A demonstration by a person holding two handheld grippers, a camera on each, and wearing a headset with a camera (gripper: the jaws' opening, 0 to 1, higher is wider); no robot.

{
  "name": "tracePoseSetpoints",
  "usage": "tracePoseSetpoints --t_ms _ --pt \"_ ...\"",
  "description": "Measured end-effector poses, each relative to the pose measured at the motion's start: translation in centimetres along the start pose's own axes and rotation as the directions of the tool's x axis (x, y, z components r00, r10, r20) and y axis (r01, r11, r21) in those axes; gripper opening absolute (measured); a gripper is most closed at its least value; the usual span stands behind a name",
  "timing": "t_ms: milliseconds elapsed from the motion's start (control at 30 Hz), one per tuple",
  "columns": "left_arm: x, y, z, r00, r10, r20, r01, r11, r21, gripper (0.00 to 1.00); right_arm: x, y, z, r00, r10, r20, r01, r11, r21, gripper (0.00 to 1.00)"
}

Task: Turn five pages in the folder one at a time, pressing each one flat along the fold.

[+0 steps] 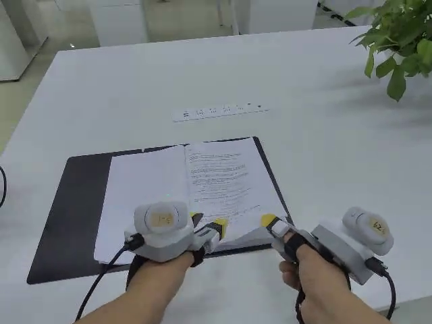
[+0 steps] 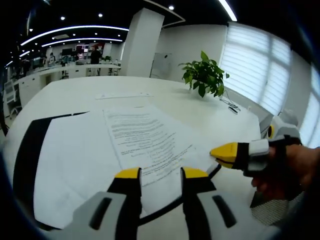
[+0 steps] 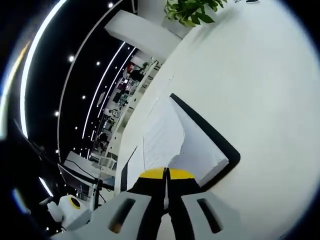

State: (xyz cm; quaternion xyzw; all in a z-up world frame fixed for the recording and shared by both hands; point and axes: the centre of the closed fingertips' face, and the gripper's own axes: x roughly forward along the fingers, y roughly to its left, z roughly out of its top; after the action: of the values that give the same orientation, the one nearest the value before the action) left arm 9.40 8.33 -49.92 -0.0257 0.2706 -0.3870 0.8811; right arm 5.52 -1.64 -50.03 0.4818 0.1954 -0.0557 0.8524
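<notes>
Far left: bare black cover (image 1: pixel 74 202) of the open folder (image 1: pixel 47 260), flat on the white counter (image 1: pixel 324 135). Next, a blank left-hand page (image 1: pixel 142 189), lying level right up to the fold (image 1: pixel 186 175).

At the near end of that fold, the left gripper (image 1: pixel 206 224): fingers (image 2: pixel 127 173) set apart with a clear gap, holding nothing. Poised over the folder's near edge, paper just ahead and beneath. Well placed, by the look of it, for pressing a turned sheet down along the fold.

Right of the fold, the printed page (image 1: pixel 226 175), topmost of a thin stack. Probably light, limp and slick: easy to crease, and easy to lift two together. Best taken at the free lower right corner with a light pinch, then carried over in an arc and not dragged.

At that very corner, the right gripper (image 1: pixel 270 221), fingers (image 3: pixel 150 176) closed tip to tip. In the right gripper view, sheet edge rising toward the tips. Corner caught between them or merely touching: cannot tell. From the left gripper view, the same yellow tip sitting right at the page's edge.

Farther right, bare counter, then a potted plant (image 1: pixel 398 34), well apart from the work.
</notes>
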Motion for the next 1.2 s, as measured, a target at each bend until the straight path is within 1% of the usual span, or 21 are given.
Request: tracePoseSetpoints --t_ms 33,100,133,167,200,233,300,367,433,467,533,667,767,800,867,967,1033,1100,1133,1167,1200 --pt "-0.5 0.2 0.2 1.0 0.0 0.009 0.0 1.0 -0.002 0.32 -0.1 0.2 0.0 1.0 0.003 0.001 -0.003 1.0 -0.006 0.0" --pt "-1.7 0.7 0.5 0.9998 0.003 0.019 -0.003 1.0 0.0 0.34 -0.4 1.4 0.1 0.9996 0.026 0.009 -0.026 0.999 -0.048 0.0" --pt "-2.5 1.1 0.7 0.9997 0.006 0.023 -0.006 1.0 0.001 0.34 -0.6 2.4 0.2 0.9988 0.048 0.013 -0.046 0.994 -0.097 0.0" --pt "-3.0 1.3 0.9 0.9996 0.009 0.027 -0.009 1.0 0.001 0.34 -0.7 2.8 0.2 0.9985 0.054 0.012 -0.051 0.989 -0.136 0.0" --pt "-3.5 1.6 1.2 0.9991 0.011 0.04 -0.011 1.0 0.0 0.35 -0.7 3.4 0.1 0.9979 0.064 0.009 -0.061 0.985 -0.158 0.0" --pt "-4.3 2.0 1.5 0.9985 0.017 0.051 -0.017 1.0 -0.003 0.35 -0.8 4.4 -0.1 0.9963 0.085 0.007 -0.082 0.978 -0.189 0.0" --pt "-5.6 2.7 2.0 0.997 0.026 0.073 -0.026 1.0 0.003 0.35 -0.9 5.6 -0.4 0.995 0.1 0.003 -0.096 0.963 -0.253 0.0" --pt "-6.8 3.6 2.2 0.9958 0.041 0.082 -0.041 0.999 -0.006 0.35 -0.9 6.9 -0.9 0.9924 0.123 -0.005 -0.119 0.95 -0.29 0.0" --pt "-8.0 4.4 2.3 0.9942 0.053 0.094 -0.052 0.999 -0.008 0.35 -0.9 8.0 -1.4 0.9909 0.134 -0.016 -0.131 0.926 -0.355 0.0" --pt "-8.4 4.7 2.4 0.9931 0.06 0.101 -0.059 0.998 -0.008 0.35 -0.8 8.6 -1.6 0.9896 0.143 -0.018 -0.139 0.92 -0.366 0.0" --pt "-9.5 5.5 2.2 0.9921 0.07 0.104 -0.07 0.998 -0.008 0.36 -0.8 9.7 -2.0 0.988 0.152 -0.025 -0.149 0.897 -0.415 0.0" --pt "-11.2 7.1 1.9 0.9892 0.099 0.109 -0.098 0.995 -0.016 0.36 -0.5 11.9 -3.1 0.9831 0.178 -0.04 -0.176 0.859 -0.481 0.0" --pt "-12.3 8.2 1.7 0.9863 0.118 0.116 -0.115 0.993 -0.028 0.37 -0.3 12.9 -3.8 0.9811 0.187 -0.051 -0.187 0.845 -0.502 0.0" --pt "-12.8 8.6 1.6 0.9852 0.125 0.117 -0.122 0.992 -0.032 0.36 -0.1 13.4 -4.2 0.98 0.19 -0.061 -0.193 0.831 -0.522 0.0" --pt "-13.5 9.3 1.4 0.9836 0.135 0.12 -0.131 0.991 -0.041 0.37 0.1 14.1 -5.0 0.9781 0.196 -0.072 -0.203 0.822 -0.533 0.0" --pt "-14.4 10.2 1.3 0.9806 0.151 0.125 -0.145 0.988 -0.055 0.37 0.7 14.8 -6.2 0.9761 0.194 -0.097 -0.215 0.806 -0.552 0.0" --pt "-15.0 10.6 1.2 0.9783 0.161 0.131 -0.153 0.986 -0.065 0.37 1.1 15.3 -7.3 0.974 0.192 -0.121 -0.226 0.783 -0.579 0.0" --pt "-15.6 11.1 1.2 0.976 0.172 0.134 -0.163 0.984 -0.075 0.36 1.7 15.6 -8.4 0.9728 0.184 -0.141 -0.232 0.779 -0.583 0.0" --pt "-15.7 11.3 1.1 0.9755 0.173 0.135 -0.164 0.983 -0.08 0.36 1.9 15.8 -8.7 0.9722 0.184 -0.145 -0.234 0.772 -0.591 0.0" --pt "-16.0 11.5 1.1 0.9745 0.178 0.137 -0.168 0.982 -0.084 0.36 2.2 16.0 -9.3 0.971 0.177 -0.161 -0.239 0.759 -0.606 0.0" --pt "-16.3 11.7 1.0 0.9735 0.182 0.139 -0.171 0.981 -0.088 0.36 2.4 16.1 -9.8 0.9697 0.17 -0.176 -0.243 0.751 -0.614 0.0"
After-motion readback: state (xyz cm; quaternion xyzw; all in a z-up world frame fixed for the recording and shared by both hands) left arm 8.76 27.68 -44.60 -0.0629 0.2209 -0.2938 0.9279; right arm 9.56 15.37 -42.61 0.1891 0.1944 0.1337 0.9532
